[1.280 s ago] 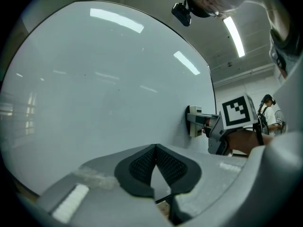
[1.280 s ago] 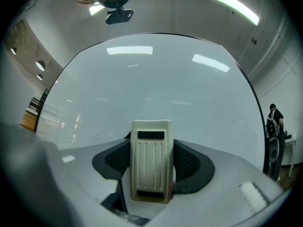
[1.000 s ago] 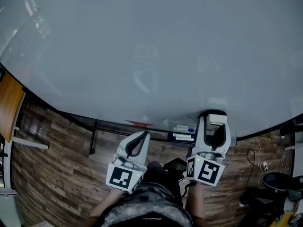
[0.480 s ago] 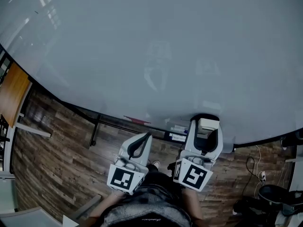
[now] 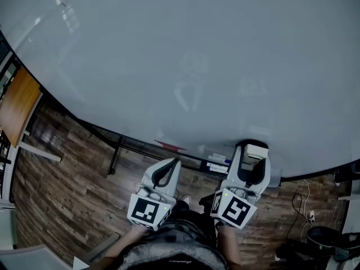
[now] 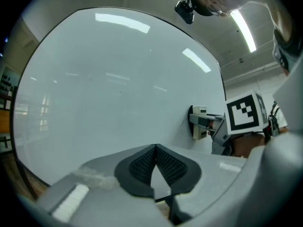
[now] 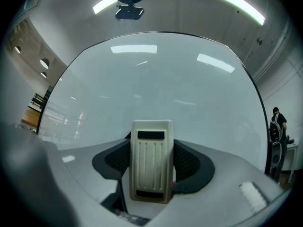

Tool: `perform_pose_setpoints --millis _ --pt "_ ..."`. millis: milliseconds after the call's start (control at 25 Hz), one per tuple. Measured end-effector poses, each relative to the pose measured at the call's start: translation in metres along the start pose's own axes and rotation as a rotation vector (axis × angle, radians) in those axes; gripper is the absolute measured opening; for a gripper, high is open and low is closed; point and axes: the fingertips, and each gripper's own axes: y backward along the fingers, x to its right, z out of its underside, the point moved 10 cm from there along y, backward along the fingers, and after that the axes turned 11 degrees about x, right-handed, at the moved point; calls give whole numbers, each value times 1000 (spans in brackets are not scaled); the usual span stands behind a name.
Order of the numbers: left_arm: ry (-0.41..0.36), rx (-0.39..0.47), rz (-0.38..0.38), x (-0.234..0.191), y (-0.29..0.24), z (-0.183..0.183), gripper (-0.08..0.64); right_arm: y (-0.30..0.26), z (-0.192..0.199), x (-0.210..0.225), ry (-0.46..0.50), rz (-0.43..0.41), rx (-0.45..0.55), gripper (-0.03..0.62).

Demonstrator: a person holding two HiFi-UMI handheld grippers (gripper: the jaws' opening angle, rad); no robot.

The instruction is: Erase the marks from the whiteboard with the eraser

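The right tool (image 5: 253, 155) is clamped on a cream eraser (image 7: 151, 164). The eraser's ribbed back faces the tool, and its long axis stands upright between the jaws. Straight ahead is the whiteboard (image 5: 185, 55). From the side, the eraser's dark felt face appears to rest against the board near its lower edge. Most of the board therefore spreads above and to the left of this tool. No clear marks show on it, only light reflections. The left tool (image 6: 155, 150), jaws closed on nothing, hangs beside the right one, slightly farther back. Just below the eraser runs the board's tray (image 5: 135, 149), holding markers. Beneath lies a wood-plank floor (image 5: 62, 201).
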Motion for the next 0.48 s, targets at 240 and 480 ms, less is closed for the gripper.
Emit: perform_pose_setpoints --millis 240,480 --pt "32 0 54 -53 20 -13 3 3 -10 -55 -12 28 -8 262" --pt "44 -6 113 -107 32 -20 3 -7 -21 -122 -22 28 2 262"
